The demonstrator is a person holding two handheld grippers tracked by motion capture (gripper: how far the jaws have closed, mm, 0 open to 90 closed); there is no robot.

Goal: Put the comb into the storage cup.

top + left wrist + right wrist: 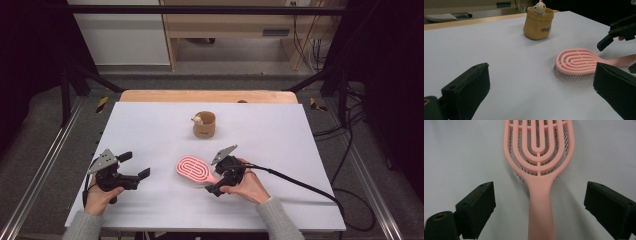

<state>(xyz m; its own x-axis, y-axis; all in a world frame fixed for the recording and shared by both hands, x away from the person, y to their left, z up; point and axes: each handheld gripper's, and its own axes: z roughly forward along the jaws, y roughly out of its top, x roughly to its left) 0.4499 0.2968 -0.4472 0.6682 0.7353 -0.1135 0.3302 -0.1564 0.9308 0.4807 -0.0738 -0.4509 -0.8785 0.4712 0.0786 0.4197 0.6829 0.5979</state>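
A pink vented hairbrush (192, 169) lies bristles down on the white table, its handle pointing toward the person's right hand. My right gripper (216, 179) is at that handle. In the right gripper view the handle (541, 202) runs up between the two jaws with a wide gap on each side, so the right gripper (541, 192) is open and no pad touches it. My left gripper (135, 165) rests at the front left, open, with nothing between its jaws. From the left gripper view (542, 75) the brush (576, 60) lies ahead to the right, with the right gripper (616, 32) behind it.
A tan cup (204, 125) with a small pale figure on its rim stands upright at the table's middle back; it also appears in the left gripper view (538, 23). The white table top (150, 125) ends at a wooden strip (207, 96). Black cable (300, 182) trails right from the right gripper.
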